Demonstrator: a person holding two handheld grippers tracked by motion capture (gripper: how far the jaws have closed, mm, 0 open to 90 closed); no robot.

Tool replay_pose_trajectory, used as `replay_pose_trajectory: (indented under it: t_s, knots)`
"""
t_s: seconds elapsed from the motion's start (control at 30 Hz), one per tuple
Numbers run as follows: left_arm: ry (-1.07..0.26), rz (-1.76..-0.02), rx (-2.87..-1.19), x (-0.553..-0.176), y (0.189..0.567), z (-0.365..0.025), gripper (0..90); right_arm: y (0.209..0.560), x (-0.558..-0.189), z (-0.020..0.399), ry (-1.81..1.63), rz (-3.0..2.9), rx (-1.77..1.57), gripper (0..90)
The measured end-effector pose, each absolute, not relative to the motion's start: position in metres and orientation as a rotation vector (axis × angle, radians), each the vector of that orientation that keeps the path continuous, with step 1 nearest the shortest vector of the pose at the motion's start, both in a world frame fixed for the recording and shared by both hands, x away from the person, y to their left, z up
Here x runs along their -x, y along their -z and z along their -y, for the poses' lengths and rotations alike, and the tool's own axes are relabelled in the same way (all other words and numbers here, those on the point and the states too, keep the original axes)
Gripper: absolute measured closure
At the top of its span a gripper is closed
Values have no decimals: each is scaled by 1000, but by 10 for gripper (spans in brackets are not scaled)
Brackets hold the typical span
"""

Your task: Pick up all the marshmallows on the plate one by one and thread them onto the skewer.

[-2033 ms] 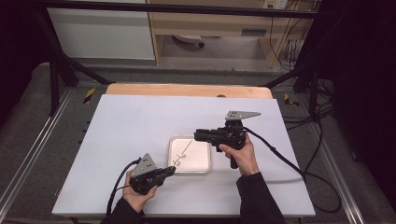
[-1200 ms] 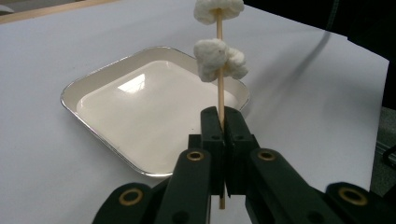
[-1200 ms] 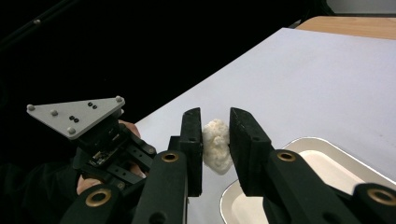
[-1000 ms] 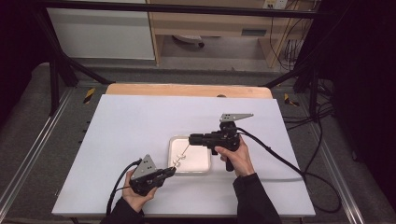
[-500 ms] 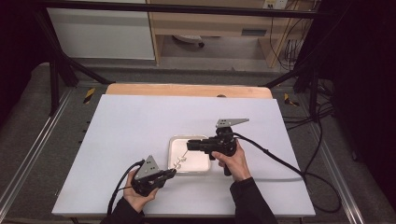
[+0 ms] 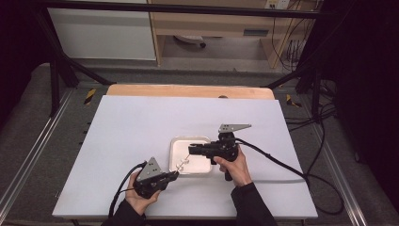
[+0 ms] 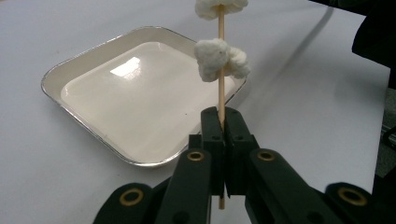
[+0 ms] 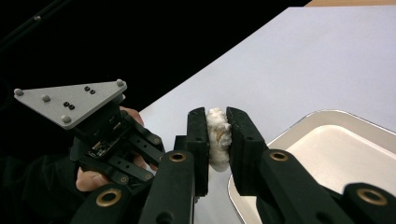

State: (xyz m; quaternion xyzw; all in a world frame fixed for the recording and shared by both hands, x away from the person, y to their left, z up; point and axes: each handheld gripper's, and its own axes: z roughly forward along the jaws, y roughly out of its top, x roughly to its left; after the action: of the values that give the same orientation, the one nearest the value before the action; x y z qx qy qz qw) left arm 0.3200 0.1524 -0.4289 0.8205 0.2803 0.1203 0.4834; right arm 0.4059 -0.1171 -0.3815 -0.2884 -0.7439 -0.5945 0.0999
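Note:
My left gripper (image 6: 175, 175) is at the near edge of the table, shut on the lower end of a thin wooden skewer (image 7: 221, 88). The skewer slants up over the tray and carries a white puffy piece (image 7: 218, 57) partway up. A second white piece (image 7: 219, 6) sits at its tip. My right gripper (image 6: 190, 150) reaches in from the right over the tray, and its jaws are shut on that top white piece (image 8: 217, 139). In the right gripper view, the left gripper (image 8: 109, 140) with its grey plate lies just behind the piece.
A shallow white tray (image 6: 201, 163) with a metal rim (image 7: 88, 128) lies mid-table under the skewer, with nothing inside. White tabletop (image 6: 141, 127) spreads around it. A wooden strip (image 6: 188, 91) runs along the far edge. Cables trail off to the right.
My right gripper has come left and nearer, from beyond the tray's right side to the skewer's tip. The left gripper and skewer have stayed put.

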Motion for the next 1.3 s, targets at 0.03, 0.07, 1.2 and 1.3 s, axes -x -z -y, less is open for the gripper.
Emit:
replay_pose_trajectory:
  t_s: [0.03,0.07,1.2,1.3]
  knots:
    - [-292,-685,-1997,-320,429,-152,885,382,-406,117,1760,2198,852,802]
    - [-291,-685,-1997,-320,429,-152,885,382,-406,117,1762,2194,854,802]
    - [-302,-753,-1933,-325,428,-159,883,388,-391,103,1770,2433,842,414]
    - [-300,-759,-1938,-326,428,-159,883,387,-391,107,1747,2537,856,323]
